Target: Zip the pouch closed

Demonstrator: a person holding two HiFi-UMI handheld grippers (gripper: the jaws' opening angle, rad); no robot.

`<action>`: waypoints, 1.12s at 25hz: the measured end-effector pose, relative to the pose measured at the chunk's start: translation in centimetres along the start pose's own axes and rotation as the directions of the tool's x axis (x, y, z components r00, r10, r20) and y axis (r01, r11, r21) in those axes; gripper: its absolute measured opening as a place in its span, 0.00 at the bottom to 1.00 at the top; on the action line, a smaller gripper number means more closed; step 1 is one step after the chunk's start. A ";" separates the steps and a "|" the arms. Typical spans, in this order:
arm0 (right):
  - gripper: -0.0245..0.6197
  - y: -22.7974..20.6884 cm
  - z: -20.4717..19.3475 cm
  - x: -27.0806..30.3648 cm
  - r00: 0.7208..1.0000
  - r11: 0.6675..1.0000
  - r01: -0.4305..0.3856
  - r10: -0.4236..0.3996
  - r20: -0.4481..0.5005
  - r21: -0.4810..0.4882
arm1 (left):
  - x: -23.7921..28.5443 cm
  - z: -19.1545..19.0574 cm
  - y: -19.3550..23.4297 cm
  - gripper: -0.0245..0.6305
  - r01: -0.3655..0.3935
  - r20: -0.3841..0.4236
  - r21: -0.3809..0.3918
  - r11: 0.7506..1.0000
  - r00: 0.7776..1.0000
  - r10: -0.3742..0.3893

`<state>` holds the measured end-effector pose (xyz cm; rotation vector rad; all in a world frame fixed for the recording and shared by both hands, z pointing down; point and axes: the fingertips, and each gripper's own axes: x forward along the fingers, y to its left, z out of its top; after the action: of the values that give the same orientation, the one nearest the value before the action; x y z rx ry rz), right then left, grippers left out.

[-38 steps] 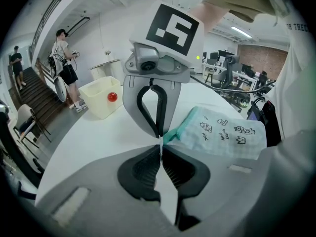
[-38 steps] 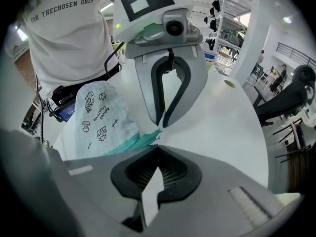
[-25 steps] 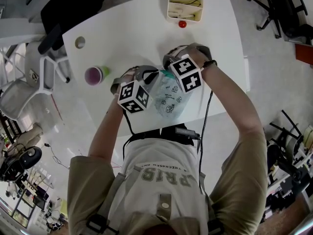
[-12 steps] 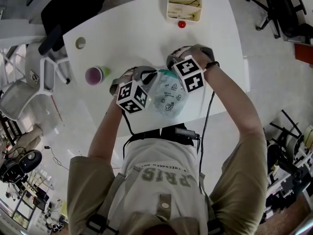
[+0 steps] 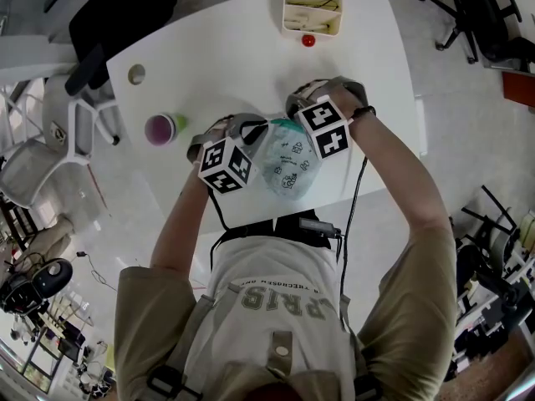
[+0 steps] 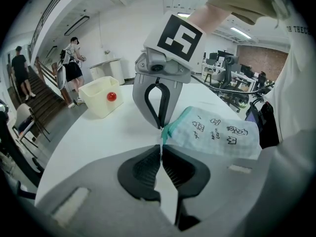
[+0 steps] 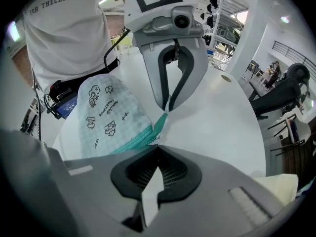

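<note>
We are holding the checked pouch (image 5: 288,167) over the near edge of the worktop (image 5: 234,65), between our 2 grippers; the left gripper (image 6: 161,148) is pinching a thin tab at 1 end of the pouch, jaws closed on it; the right gripper (image 7: 158,148) is clamping its jaws on the teal zipper (image 7: 138,140) at the opposite end.

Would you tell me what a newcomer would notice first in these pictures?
The pale teal pouch with doodles hangs over the near side of the white table. It is pinched at its teal zipper end by the left gripper and right gripper, fingers shut, tip to tip. Next come the red ball beside a cream tray at the far edge, and a purple-topped cup at the left.
</note>
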<state>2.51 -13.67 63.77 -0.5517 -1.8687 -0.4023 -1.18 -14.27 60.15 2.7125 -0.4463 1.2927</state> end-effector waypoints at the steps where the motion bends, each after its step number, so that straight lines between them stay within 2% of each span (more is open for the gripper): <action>1: 0.04 0.0 0.0 0.0 1.000 1.000 0.002 -0.002 -0.002 -0.001 | 0.0 0.0 0.0 0.07 0.000 -0.001 0.001 1.000 1.000 0.000; 6: 0.04 0.2 -0.4 0.2 1.000 1.000 0.005 -0.005 -0.027 -0.017 | -0.1 -0.2 -0.1 0.07 0.002 -0.008 0.002 1.000 1.000 -0.002; 28: 0.04 2.0 -1.3 -0.1 0.999 0.999 -0.007 0.008 -0.033 0.045 | -1.3 -1.7 -0.6 0.07 0.008 -0.019 -0.022 1.000 1.000 -0.008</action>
<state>4.66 -12.67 64.20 -0.5185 -1.8385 -0.3613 -3.05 -13.01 60.27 2.6794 -0.4447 1.3027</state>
